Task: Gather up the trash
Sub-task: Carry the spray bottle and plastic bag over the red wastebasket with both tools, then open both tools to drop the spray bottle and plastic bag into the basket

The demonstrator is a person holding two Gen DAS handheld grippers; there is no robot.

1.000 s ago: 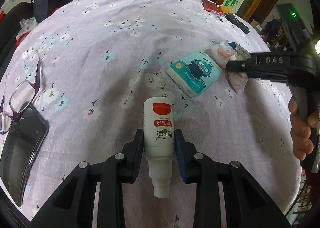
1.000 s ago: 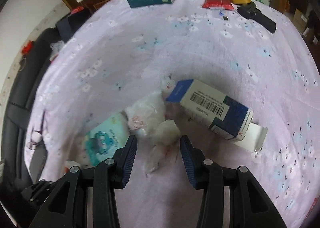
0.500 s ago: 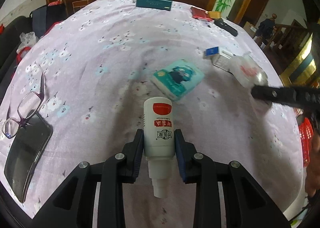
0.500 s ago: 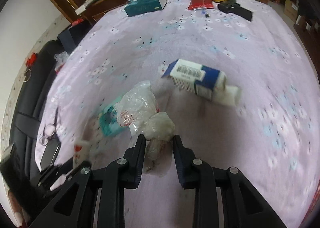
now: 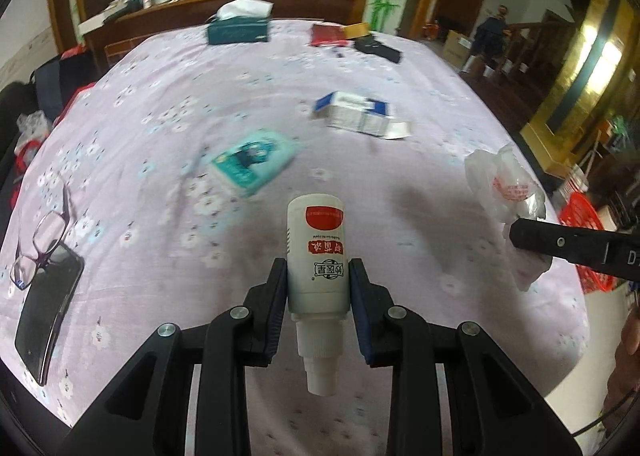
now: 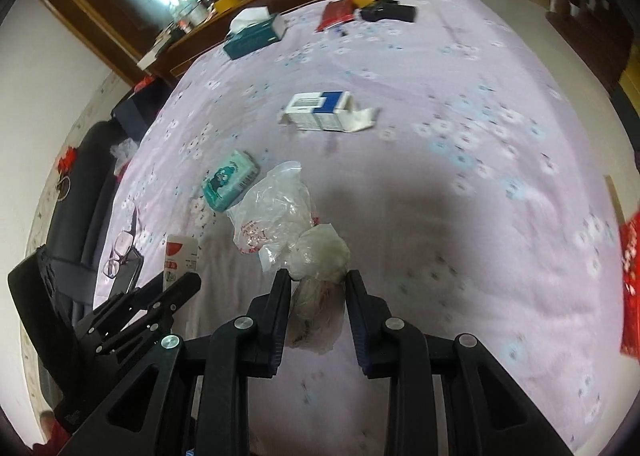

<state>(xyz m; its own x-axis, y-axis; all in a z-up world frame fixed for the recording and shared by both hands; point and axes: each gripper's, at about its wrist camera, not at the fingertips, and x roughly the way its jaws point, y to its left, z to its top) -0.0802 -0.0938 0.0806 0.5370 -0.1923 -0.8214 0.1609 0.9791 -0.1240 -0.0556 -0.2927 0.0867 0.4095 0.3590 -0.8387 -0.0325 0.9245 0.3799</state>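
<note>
Left hand-held gripper (image 5: 319,296) pinches a red-labelled white bottle (image 5: 317,256); right hand-held gripper (image 6: 318,296) pinches a plastic bag (image 6: 288,223).

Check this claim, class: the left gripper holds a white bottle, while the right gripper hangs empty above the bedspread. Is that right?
Not quite. The right gripper is not empty: the right wrist view shows it shut on a crumpled plastic bag. The left gripper does hold the white bottle.

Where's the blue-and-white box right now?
Lying on the purple bedspread, mid-bed in both views: blue-and-white box, beyond the teal tissue pack.
</note>
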